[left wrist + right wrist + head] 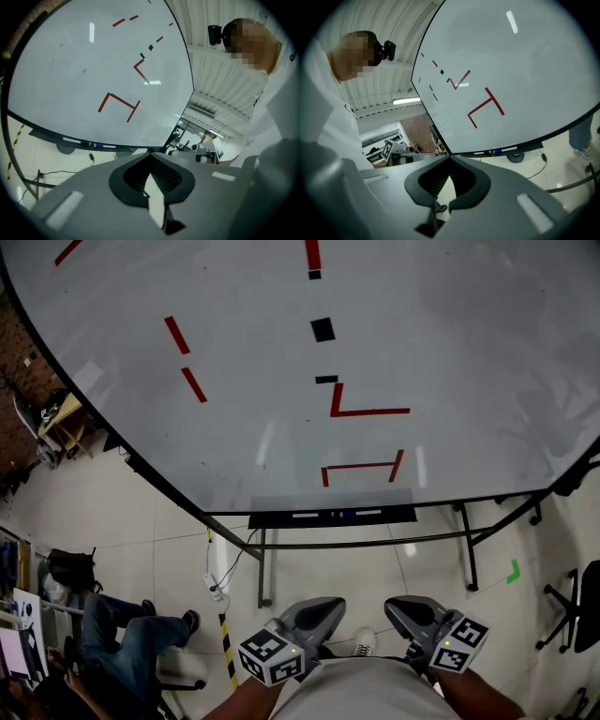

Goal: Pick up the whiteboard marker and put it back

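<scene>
A large whiteboard (281, 352) with red line marks stands ahead. Below it runs a black pen tray (267, 519). On the tray lie pale whiteboard markers (307, 515), one of them with a blue part (347, 514). The same tray markers show in the left gripper view (96, 146) and in the right gripper view (497, 151). My left gripper (330, 606) and right gripper (396, 606) are held low, close to my body and well short of the tray. Both are shut with nothing between the jaws, tips meeting (149, 152) (450, 156).
The whiteboard's metal stand legs (262, 568) reach the tiled floor under the tray. A seated person's legs (131, 638) are at the lower left, beside black-and-yellow floor tape (228, 652). A cable and plug (216, 582) lie near the stand. A chair (574, 610) stands at the right.
</scene>
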### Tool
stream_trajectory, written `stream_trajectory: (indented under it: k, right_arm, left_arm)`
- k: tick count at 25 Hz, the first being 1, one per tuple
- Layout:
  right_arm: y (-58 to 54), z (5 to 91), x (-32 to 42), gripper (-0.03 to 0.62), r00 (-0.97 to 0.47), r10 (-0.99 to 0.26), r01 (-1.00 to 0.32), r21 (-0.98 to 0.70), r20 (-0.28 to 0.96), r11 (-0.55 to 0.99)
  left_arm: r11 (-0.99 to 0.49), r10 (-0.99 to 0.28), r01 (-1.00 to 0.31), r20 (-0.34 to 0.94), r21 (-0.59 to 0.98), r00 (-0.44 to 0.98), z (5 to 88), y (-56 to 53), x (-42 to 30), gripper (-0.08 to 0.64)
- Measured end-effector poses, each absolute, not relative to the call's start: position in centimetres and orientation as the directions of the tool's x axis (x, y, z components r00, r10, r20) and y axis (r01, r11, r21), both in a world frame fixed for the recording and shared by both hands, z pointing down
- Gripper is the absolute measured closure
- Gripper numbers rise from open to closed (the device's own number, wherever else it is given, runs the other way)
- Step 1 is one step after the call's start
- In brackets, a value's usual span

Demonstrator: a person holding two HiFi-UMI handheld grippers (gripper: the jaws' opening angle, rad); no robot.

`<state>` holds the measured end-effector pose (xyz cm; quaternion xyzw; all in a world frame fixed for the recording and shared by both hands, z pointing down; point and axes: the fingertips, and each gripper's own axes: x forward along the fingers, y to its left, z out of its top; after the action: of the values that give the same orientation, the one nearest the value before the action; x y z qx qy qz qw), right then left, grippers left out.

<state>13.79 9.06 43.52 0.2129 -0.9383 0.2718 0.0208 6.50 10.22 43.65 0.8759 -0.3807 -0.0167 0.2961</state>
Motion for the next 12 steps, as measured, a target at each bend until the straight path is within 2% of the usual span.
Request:
stream_trajectory:
  k: [4,12]
  right_arm:
    - [10.2,43.1,14.5,0.592,-0.923,-0.361,-0.377,-0.501,0.134,0.779]
    - [10.9,42.4,13.4,0.592,-0.907,-0.402,-0.406,-0.508,0.123,0.760]
  left_arm:
    - [-0.501,-0.703,-0.691,0.221,0.521,0.676,43.7,12.2,7.0,0.545]
    - [-0.525,-0.663,-0.680,0.255,0.511,0.704,43.4,13.9,6.0,0.545]
